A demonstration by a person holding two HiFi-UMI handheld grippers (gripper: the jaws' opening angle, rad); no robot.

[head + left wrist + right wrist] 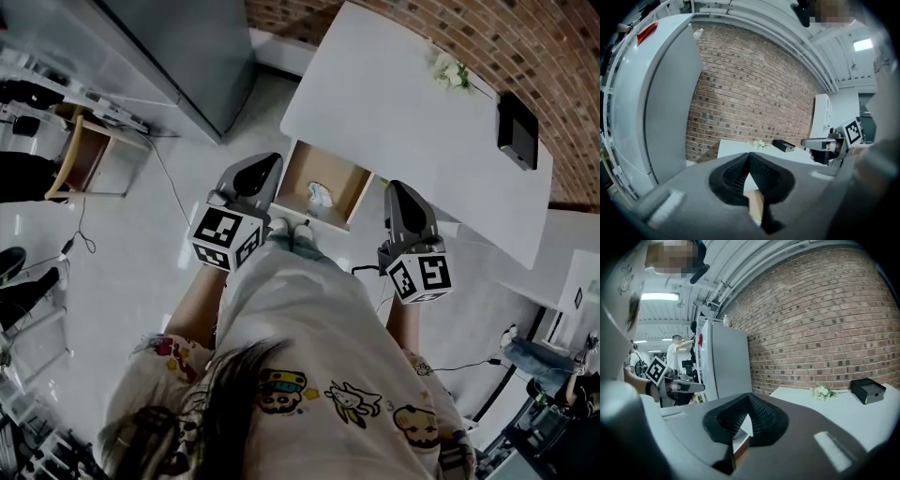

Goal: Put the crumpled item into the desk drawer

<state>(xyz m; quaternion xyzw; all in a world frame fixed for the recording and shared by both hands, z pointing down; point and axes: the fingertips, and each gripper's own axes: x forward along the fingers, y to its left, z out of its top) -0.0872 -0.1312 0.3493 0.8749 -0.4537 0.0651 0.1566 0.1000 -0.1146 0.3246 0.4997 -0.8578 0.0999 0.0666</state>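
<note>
Left claw (749,155), right claw (748,395) pressed together, empty; crumpled item (320,195) inside open drawer (355,201).

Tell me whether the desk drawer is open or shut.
Open: the drawer sticks out from under the desk, its inside exposed, crumpled item lying in it.

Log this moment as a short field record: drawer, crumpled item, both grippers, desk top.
drawer: open, sticking out from under the desk
crumpled item: white, lying inside the drawer, held by neither gripper
left gripper: jaws together, nothing between them, at the drawer's left side
right gripper: jaws together, nothing between them, at the drawer's right side
desk top: white, with flowers and a black box along the brick-wall edge
</note>
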